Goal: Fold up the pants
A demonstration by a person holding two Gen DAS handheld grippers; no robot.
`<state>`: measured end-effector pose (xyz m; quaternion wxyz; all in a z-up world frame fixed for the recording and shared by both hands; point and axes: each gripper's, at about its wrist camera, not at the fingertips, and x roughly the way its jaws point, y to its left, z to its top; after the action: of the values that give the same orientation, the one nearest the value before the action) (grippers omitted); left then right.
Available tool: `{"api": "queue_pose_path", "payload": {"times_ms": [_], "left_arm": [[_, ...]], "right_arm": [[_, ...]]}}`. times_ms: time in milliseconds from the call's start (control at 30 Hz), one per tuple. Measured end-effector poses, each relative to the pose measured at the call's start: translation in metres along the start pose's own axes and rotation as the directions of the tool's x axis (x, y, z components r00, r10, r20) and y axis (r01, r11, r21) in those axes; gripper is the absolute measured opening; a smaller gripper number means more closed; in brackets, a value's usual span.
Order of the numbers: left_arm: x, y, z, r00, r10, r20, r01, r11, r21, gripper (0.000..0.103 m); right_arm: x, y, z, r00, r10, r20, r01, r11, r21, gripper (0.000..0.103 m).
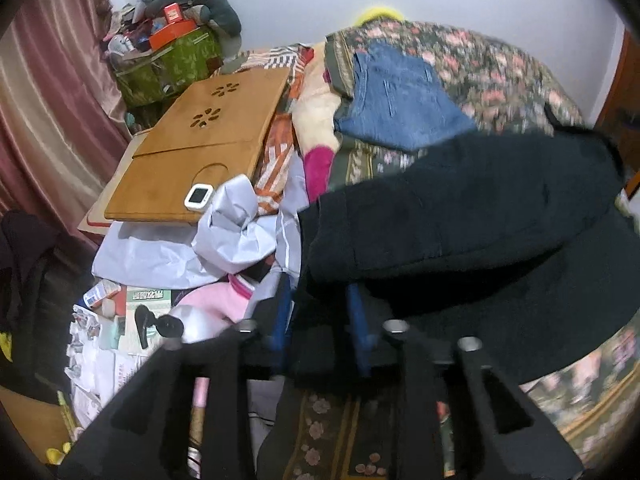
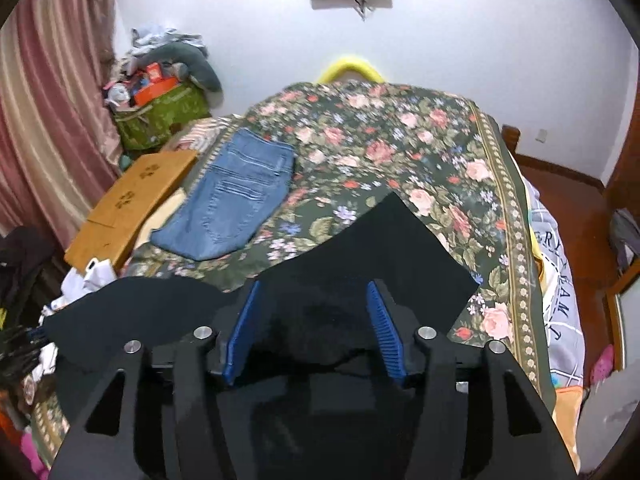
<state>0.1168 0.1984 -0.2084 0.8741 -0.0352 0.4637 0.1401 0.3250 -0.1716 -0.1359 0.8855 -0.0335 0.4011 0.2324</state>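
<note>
Black pants (image 1: 472, 216) lie on the floral bedspread, partly folded over. They also show in the right wrist view (image 2: 392, 248), spreading left to the bed's edge. My left gripper (image 1: 320, 304) has its blue fingers around the pants' left edge, with dark cloth between them. My right gripper (image 2: 314, 312) has its blue fingers wide apart with black cloth bunched between and under them; no pinch shows. Folded blue jeans (image 2: 236, 196) lie further back on the bed; they also show in the left wrist view (image 1: 400, 100).
The floral bedspread (image 2: 400, 144) covers the bed. A wooden lap tray (image 1: 200, 136) lies at the bed's left with a small white device (image 1: 199, 197). Grey bags (image 1: 224, 232), boxes and clutter sit left. A green bag (image 2: 160, 120) stands by the curtain.
</note>
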Motion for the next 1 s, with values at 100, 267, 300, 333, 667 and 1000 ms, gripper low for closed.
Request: {"api": "queue_pose_path", "payload": {"times_ms": [100, 267, 300, 333, 667, 1000], "left_arm": [[-0.013, 0.01, 0.02, 0.998, -0.038, 0.042, 0.04, 0.998, -0.049, 0.052], [-0.023, 0.02, 0.059, 0.993, -0.06, 0.101, 0.07, 0.993, -0.096, 0.063], [-0.023, 0.023, 0.068, 0.992, -0.062, 0.114, 0.074, 0.991, -0.111, 0.063], [-0.023, 0.026, 0.075, 0.991, -0.062, 0.123, 0.077, 0.989, -0.122, 0.063], [0.018, 0.025, 0.132, 0.991, -0.003, 0.132, 0.018, 0.994, -0.111, 0.071], [0.099, -0.023, 0.129, 0.996, -0.092, -0.021, 0.091, 0.995, -0.033, 0.071]], "right_arm": [[0.013, -0.01, 0.008, 1.0, -0.012, -0.021, 0.013, 0.999, 0.031, 0.055], [0.035, -0.026, 0.022, 0.998, -0.034, -0.046, 0.037, 0.998, 0.057, 0.062], [0.041, -0.029, 0.025, 0.998, -0.038, -0.056, 0.042, 0.998, 0.056, 0.062], [0.048, -0.032, 0.029, 0.997, -0.042, -0.067, 0.046, 0.997, 0.057, 0.062], [0.127, -0.063, 0.06, 0.986, -0.076, -0.151, 0.092, 0.991, 0.1, 0.062], [0.181, -0.08, 0.059, 0.984, -0.042, -0.175, 0.073, 0.982, 0.175, 0.055]]}}
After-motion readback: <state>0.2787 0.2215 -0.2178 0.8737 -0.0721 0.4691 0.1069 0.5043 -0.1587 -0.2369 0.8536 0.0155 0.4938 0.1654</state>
